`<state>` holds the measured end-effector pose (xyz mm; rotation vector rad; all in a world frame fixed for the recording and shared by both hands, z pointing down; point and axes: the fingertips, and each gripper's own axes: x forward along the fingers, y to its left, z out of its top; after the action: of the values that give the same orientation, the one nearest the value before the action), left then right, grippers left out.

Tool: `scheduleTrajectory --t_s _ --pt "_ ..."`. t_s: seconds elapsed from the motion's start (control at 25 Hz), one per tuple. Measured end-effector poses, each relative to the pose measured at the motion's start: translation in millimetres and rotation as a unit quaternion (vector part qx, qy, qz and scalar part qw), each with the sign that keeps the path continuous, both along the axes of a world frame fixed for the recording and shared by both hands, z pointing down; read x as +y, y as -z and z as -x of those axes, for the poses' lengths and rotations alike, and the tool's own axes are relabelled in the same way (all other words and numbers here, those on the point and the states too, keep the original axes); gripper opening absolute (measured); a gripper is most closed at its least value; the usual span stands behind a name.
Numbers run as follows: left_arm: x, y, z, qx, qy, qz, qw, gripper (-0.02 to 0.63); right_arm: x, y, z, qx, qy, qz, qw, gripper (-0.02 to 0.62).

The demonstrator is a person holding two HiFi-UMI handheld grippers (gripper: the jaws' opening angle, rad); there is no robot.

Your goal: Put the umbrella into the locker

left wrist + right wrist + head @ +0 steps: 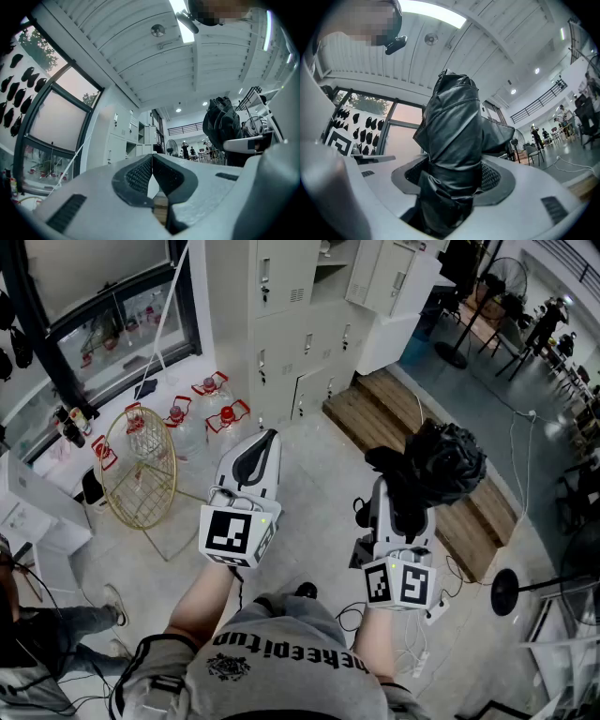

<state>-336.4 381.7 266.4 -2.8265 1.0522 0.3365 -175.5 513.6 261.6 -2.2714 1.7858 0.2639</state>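
1. I have the left gripper and the right gripper side by side ahead of me, apart, above the floor.
2. The umbrella sits between the right gripper's jaws and sticks out past them.
3. Ahead of the left gripper, the lockers stand against the far wall.
4. Left of the lockers runs the window.
5. Water jugs stand on the floor between the window and the left gripper, just left of the lockers.
6. A wire basket stands left of the left gripper, near the jugs.
7. A wooden step lies right of the lockers, behind the umbrella.
8. A fan stands far back on the right.
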Motion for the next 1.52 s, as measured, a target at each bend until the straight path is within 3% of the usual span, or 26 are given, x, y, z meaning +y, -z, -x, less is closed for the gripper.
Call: scheduleTrajectory --t_s 0.76,1.52 --pt "6 4 4 0.004 -0.001 -0.004 1.0000 0.005 0 1 8 0.000 0.008 0.000 1.000 0.264" --pt "-28 5 -93 0.002 0.022 -0.015 0.9997 0.005 -58 -7 -81 0.015 0.063 0.032 0.997 0.265"
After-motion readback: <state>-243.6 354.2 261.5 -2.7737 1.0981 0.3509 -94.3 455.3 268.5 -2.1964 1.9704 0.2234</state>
